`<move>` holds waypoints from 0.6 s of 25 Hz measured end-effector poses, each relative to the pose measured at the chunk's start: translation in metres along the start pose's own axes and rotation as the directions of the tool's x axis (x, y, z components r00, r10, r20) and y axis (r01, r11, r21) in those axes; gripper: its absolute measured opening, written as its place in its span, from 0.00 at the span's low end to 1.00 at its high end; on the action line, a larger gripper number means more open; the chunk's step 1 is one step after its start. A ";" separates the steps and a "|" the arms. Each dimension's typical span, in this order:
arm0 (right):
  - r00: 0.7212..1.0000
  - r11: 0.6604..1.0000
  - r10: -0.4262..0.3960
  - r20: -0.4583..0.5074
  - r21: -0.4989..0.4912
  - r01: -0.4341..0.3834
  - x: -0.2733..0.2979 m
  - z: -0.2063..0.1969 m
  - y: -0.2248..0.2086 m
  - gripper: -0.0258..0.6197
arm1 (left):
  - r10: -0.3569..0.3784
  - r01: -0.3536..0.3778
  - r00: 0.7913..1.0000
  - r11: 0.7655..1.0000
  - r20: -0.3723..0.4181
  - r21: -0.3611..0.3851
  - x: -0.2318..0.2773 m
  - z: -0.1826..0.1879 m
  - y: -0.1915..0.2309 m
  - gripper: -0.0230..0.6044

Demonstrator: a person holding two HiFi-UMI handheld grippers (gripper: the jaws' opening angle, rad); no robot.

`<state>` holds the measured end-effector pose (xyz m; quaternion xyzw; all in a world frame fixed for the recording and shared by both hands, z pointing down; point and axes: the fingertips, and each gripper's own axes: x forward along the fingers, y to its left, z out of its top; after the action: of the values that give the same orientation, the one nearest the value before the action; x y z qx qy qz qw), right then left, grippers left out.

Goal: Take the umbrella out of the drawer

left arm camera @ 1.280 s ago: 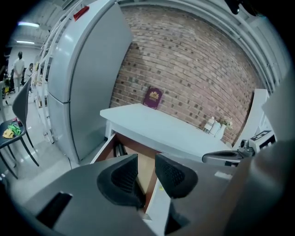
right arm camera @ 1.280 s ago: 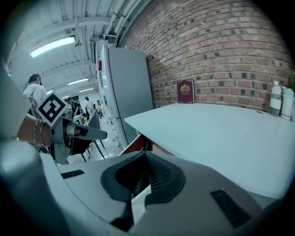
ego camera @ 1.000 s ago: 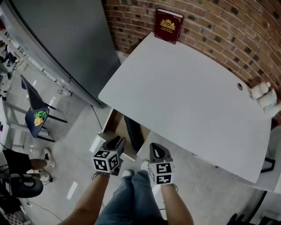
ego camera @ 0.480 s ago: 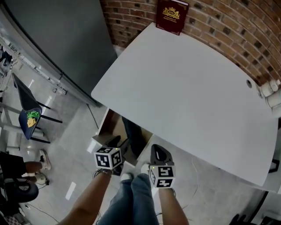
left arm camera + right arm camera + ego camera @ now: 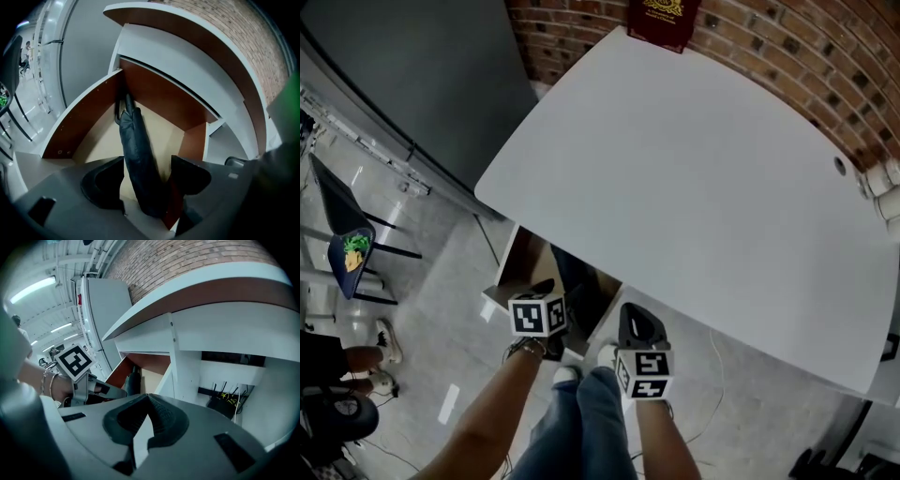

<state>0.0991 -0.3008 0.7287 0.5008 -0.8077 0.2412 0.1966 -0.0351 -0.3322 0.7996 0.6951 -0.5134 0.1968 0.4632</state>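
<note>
Legs: the person stands in blue jeans (image 5: 581,422) at the front edge of the desk, with a thin bracelet (image 5: 525,349) on the left wrist.
Right gripper: the grey two-jaw right gripper (image 5: 147,398) is held just beside the left one, a little to the right of the drawer. Its ribbed fingers are pressed together at the tips, with nothing between them.
Left gripper: the grey left gripper (image 5: 145,165), with its marker cube on top, points down into the open drawer. Its jaws have just been opening and now stand spread wide, one on each side of the umbrella. A strip of drawer floor shows between the left-hand finger and the fabric, so the pads are not squeezing it.
Umbrella: the folded black umbrella (image 5: 136,145) lies inside the drawer. It runs lengthwise from the front, where it passes between the spread jaws, to the back left corner, where its far end rests by the side wall.
Drawer: a pulled-out wooden drawer (image 5: 84,123) with reddish-brown walls and a pale floor sits directly under the left end of the desktop.
Desk: a broad white desktop (image 5: 694,187).
Book: a dark red book with a gold crest (image 5: 661,19) stands upright at the desk's far edge.
Wall: a red brick wall (image 5: 787,47) runs behind the desk.
Side: a large grey panel (image 5: 403,66) stands to the left of the desk, and a black chair (image 5: 342,211) is further left on the pale floor.
</note>
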 end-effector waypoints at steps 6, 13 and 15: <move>1.000 1.000 -0.006 -0.015 0.010 0.006 -0.001 -0.008 -0.009 0.03 | 0.029 -0.031 0.999 0.999 -0.035 -0.037 0.030 -0.006 0.013 0.51; 0.999 1.000 -0.011 -0.036 0.017 0.012 0.001 -0.015 -0.020 0.03 | 0.050 -0.054 0.995 0.998 -0.082 -0.043 0.059 -0.015 0.021 0.51; 0.999 1.000 -0.010 -0.039 0.014 0.011 0.001 -0.016 -0.022 0.03 | 0.063 -0.067 0.994 0.997 -0.092 -0.042 0.066 -0.017 0.024 0.51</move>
<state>0.1199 -0.3007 0.7463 0.5016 -0.7993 0.2556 0.2102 -0.0270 -0.3536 0.8678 0.6579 -0.5184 0.2314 0.4948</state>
